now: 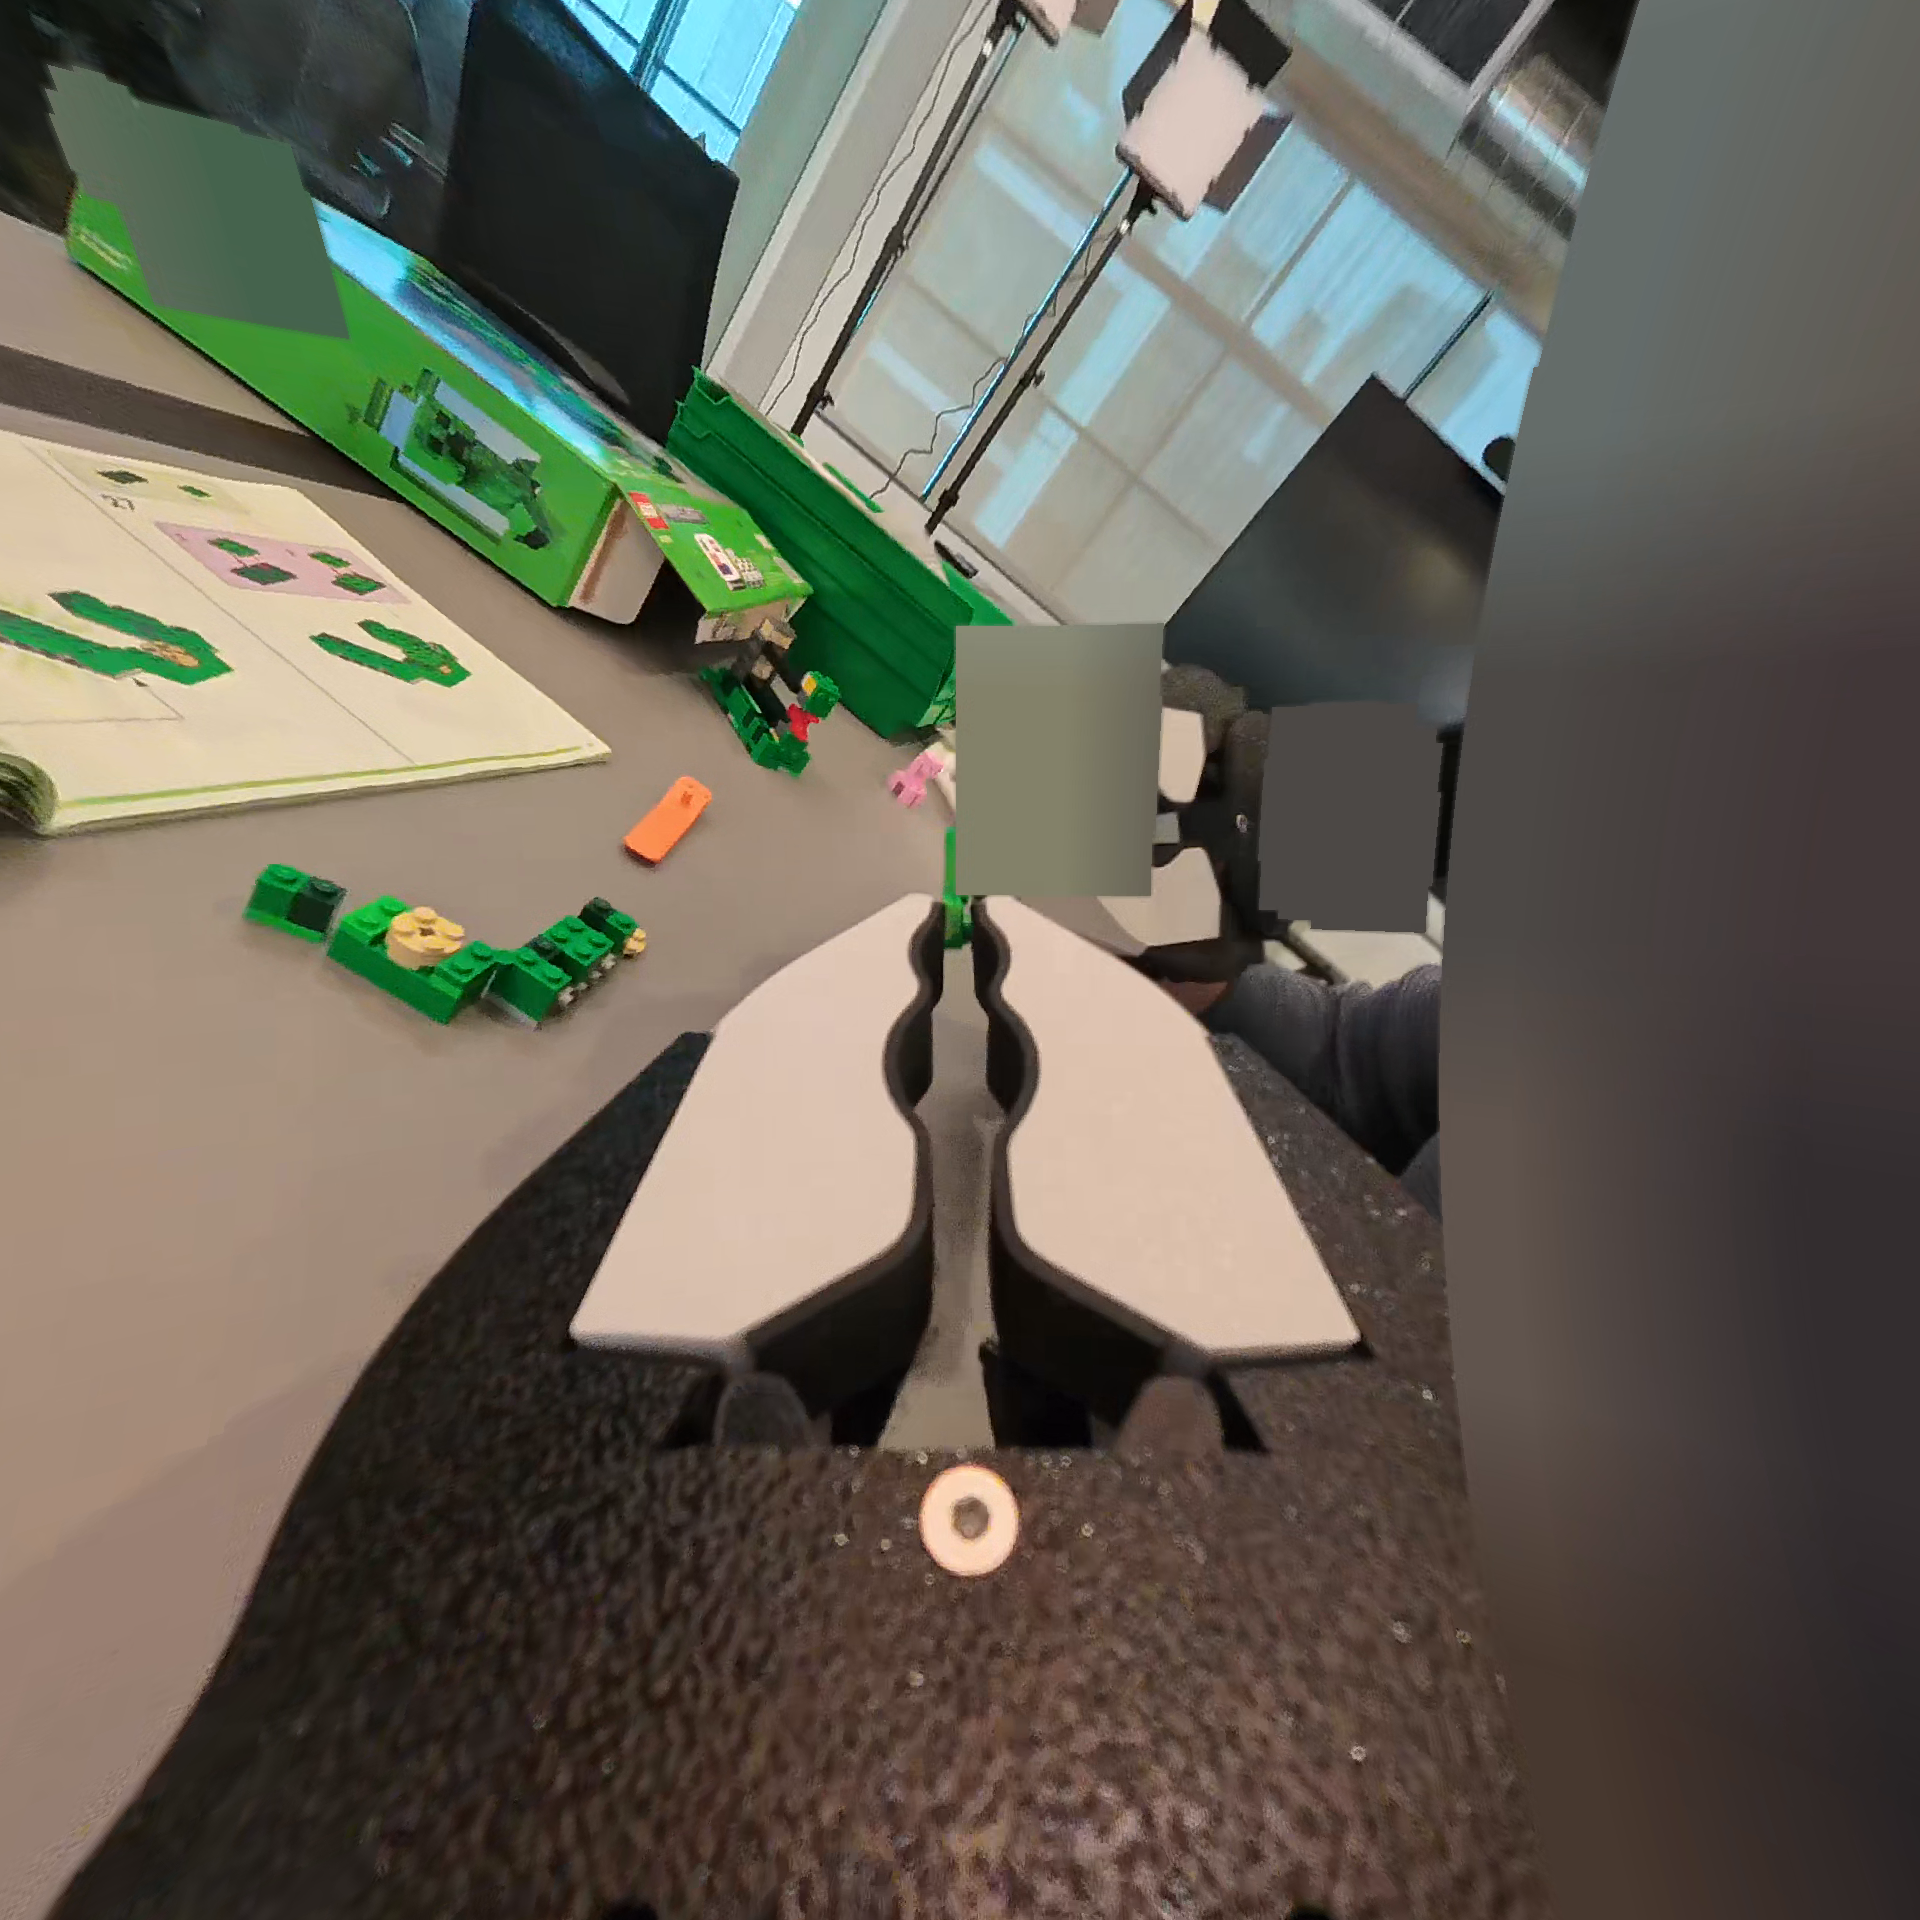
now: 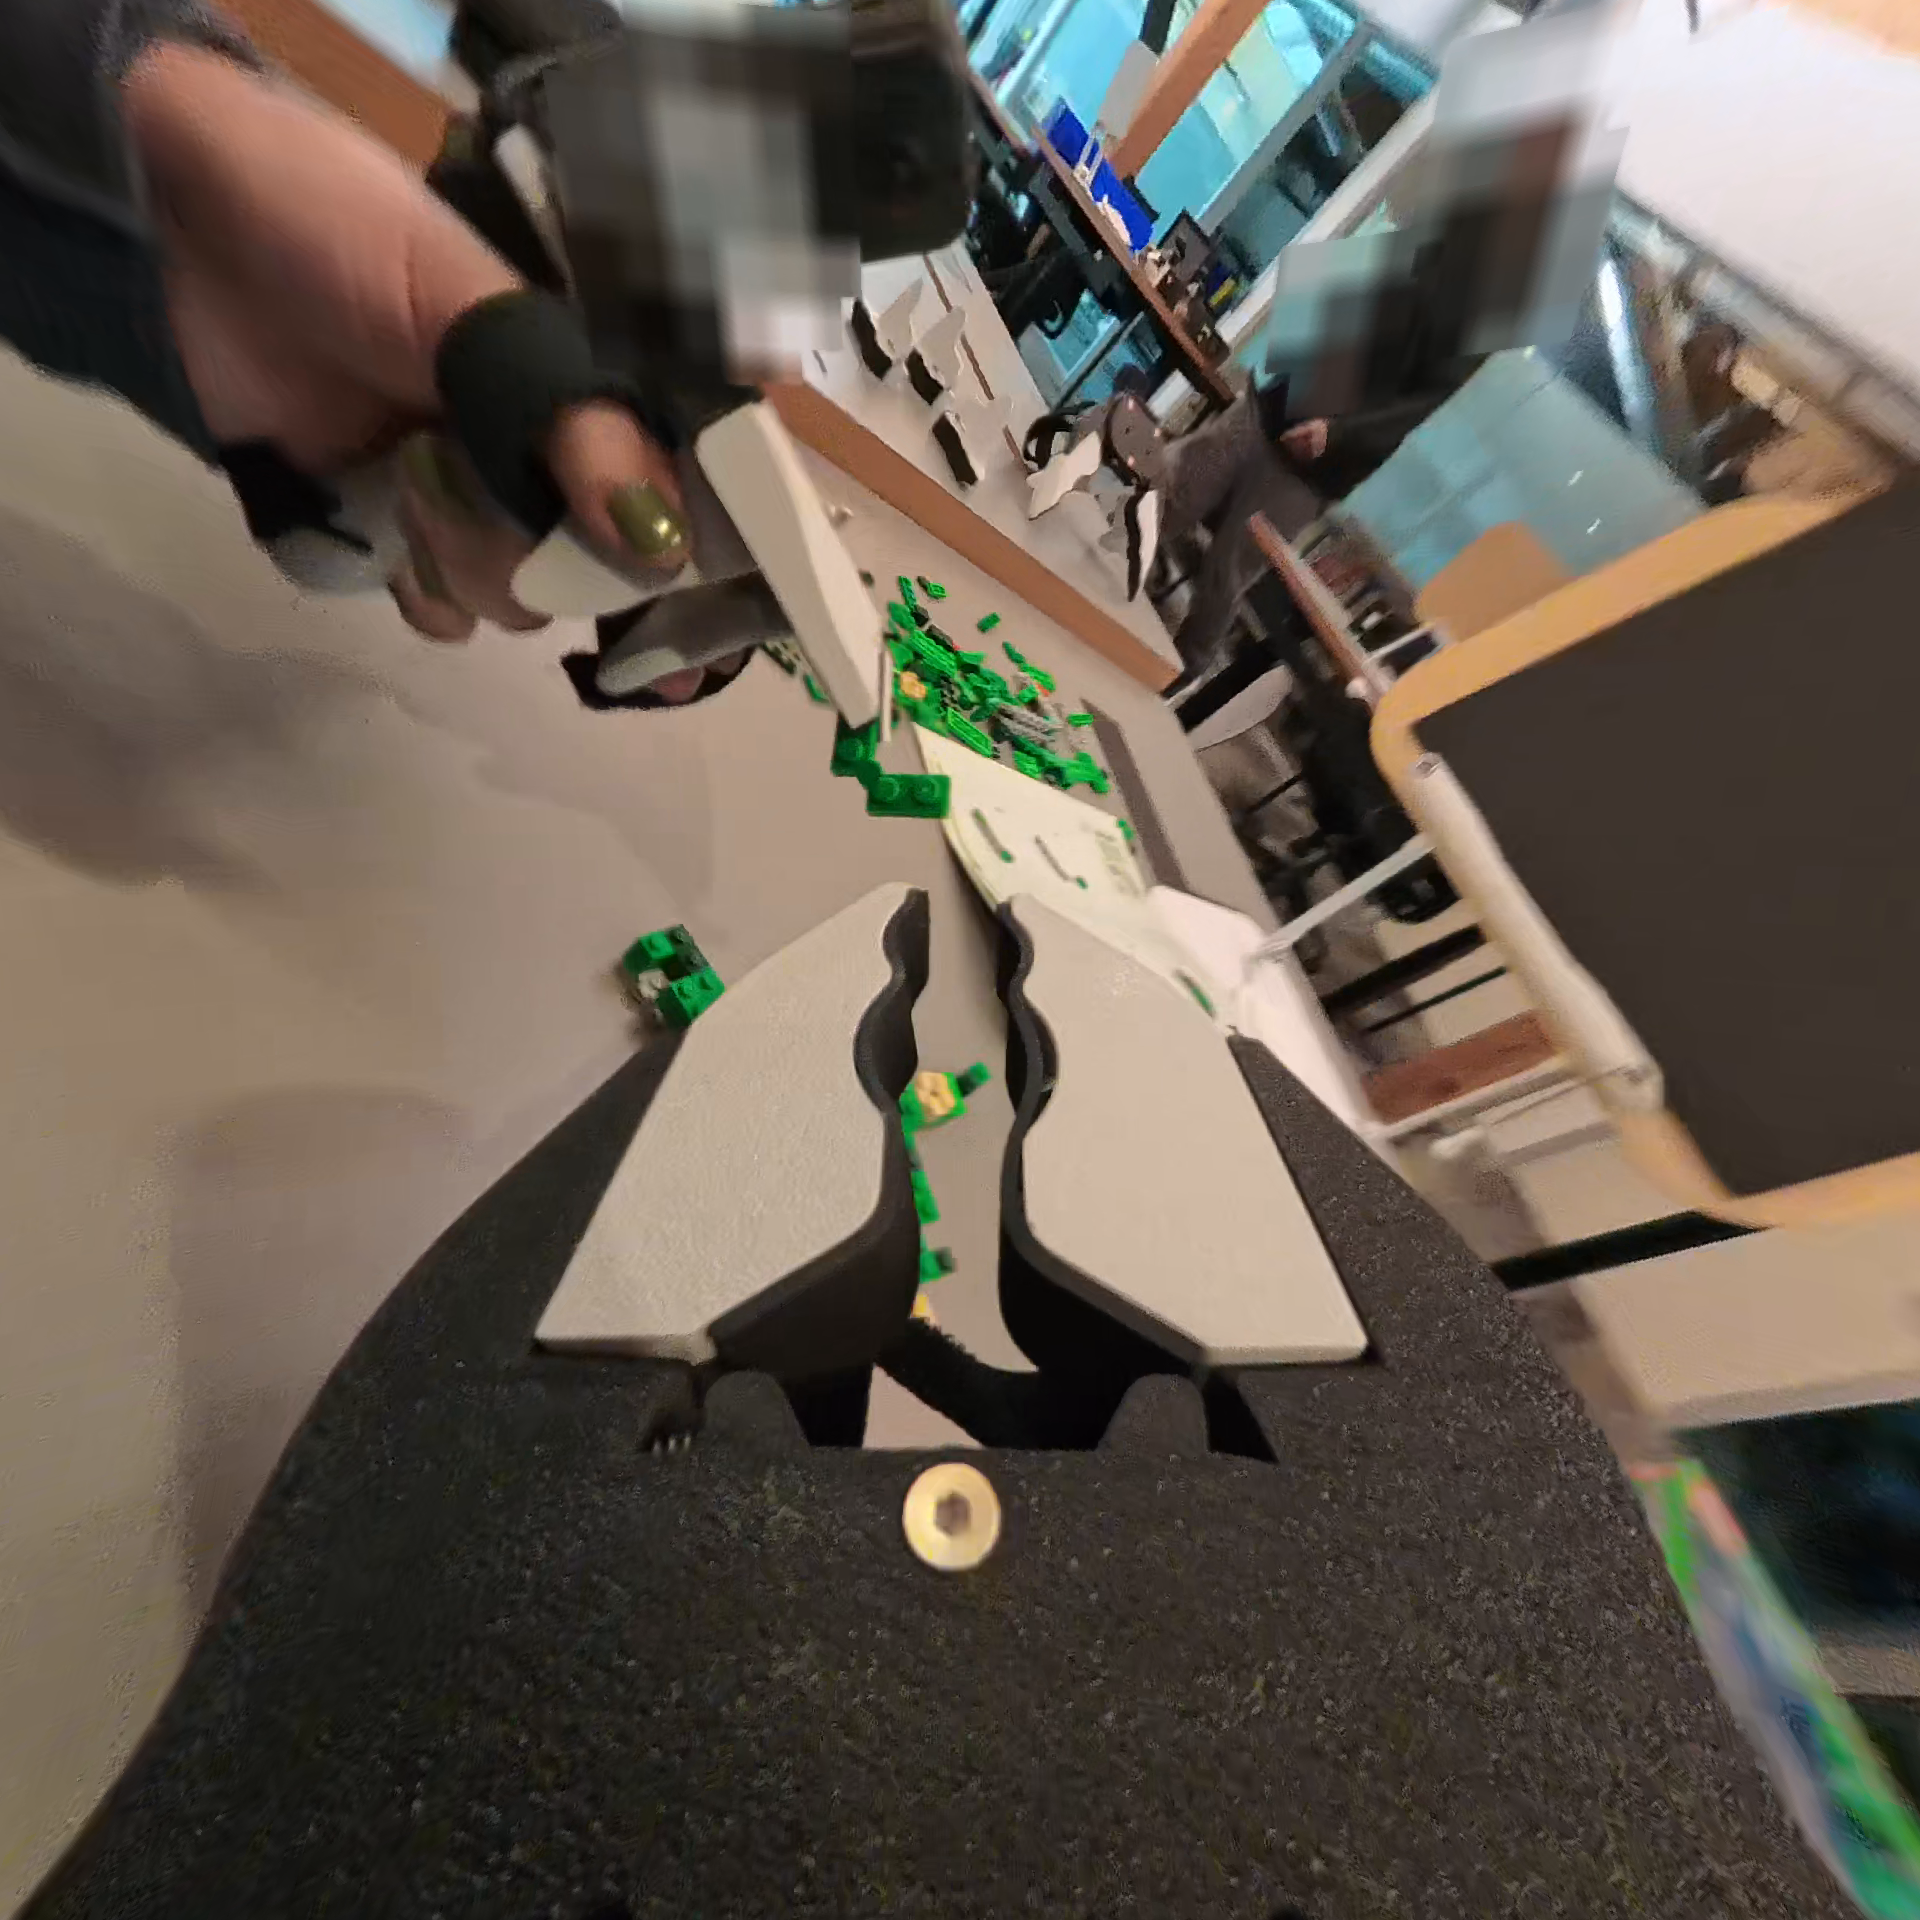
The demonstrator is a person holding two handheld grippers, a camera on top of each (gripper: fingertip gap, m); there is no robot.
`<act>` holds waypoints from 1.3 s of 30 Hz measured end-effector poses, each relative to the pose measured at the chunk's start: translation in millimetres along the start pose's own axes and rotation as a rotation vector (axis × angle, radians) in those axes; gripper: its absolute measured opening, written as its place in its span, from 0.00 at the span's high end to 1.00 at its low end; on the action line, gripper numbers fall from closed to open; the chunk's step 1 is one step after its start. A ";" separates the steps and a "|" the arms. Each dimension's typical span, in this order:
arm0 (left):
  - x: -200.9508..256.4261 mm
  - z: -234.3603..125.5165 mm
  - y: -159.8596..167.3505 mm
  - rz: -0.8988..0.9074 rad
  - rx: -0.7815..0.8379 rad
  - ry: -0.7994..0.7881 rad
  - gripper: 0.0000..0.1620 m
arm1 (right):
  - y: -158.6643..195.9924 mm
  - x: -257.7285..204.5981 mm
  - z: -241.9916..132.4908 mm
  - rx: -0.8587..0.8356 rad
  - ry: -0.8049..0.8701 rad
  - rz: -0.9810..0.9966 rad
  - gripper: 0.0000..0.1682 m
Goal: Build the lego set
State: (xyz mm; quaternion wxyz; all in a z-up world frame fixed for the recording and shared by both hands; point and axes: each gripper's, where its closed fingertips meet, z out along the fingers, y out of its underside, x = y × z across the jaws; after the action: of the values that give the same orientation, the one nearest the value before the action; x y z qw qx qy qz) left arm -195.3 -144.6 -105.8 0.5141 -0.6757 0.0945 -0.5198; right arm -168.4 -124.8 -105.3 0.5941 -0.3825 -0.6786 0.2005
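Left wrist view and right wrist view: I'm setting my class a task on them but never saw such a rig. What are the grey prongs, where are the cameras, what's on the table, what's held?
A person holds a two-finger gripper in each hand; each camera looks along its own grey fingers. The left gripper pinches a thin green lego piece; the right gripper is open and empty. On the grey table lie an instruction booklet, the green box, an orange piece and a half-built green assembly.

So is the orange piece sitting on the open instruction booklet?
No, the orange piece lies on the bare grey table, apart from the booklet.
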 end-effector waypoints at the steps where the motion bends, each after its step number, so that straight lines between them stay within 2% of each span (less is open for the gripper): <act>1: -0.4 0.4 1.2 -0.016 0.004 0.007 0.98 | 0.7 2.8 -0.3 0.007 -0.004 0.058 0.92; 5: -2.6 1.3 9.2 -0.043 -0.029 0.015 0.98 | -0.5 4.9 -3.4 0.044 -0.028 0.050 0.91; 10: 0.6 1.7 13.1 -0.063 -0.075 0.046 0.98 | -4.5 -28.0 -3.7 0.068 -0.271 0.075 0.89; 15: 2.9 2.8 14.1 -0.057 -0.073 0.055 0.98 | -1.1 -19.0 1.1 0.054 -0.246 0.175 0.89; 19: 3.9 3.7 14.2 -0.059 -0.060 0.055 0.98 | -0.8 -7.8 1.1 0.042 -0.108 0.032 0.90; 21: 2.1 3.1 11.2 -0.049 -0.030 0.038 0.98 | -2.3 -6.3 0.6 0.036 -0.064 -0.018 0.94; 23: 1.3 2.1 7.3 -0.037 0.006 0.029 0.98 | 0.0 -9.2 2.4 0.004 -0.105 0.110 0.96; 26: 3.3 -0.1 -0.5 0.003 0.088 0.033 0.98 | 1.3 -7.3 4.4 0.003 -0.221 0.486 0.96; 29: 5.7 -0.5 -2.9 0.031 0.134 0.032 0.98 | -2.4 -3.3 3.2 0.066 -0.369 0.828 0.96; 31: 8.5 0.7 -2.9 0.031 0.145 0.043 0.98 | -6.6 1.4 1.9 0.123 -0.428 0.954 0.95; 34: 7.1 2.5 0.0 0.012 0.126 0.034 0.98 | -2.6 7.7 1.0 0.144 -0.337 0.811 0.94; 39: 3.0 6.5 11.6 -0.033 0.016 0.021 0.98 | -8.6 -2.3 -6.9 0.123 -0.224 0.270 0.88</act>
State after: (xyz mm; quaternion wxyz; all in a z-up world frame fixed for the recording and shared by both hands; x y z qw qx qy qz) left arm -184.0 -148.0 -112.7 0.5100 -0.6675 0.0846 -0.5359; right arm -164.2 -133.1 -99.1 0.5047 -0.4085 -0.6695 0.3608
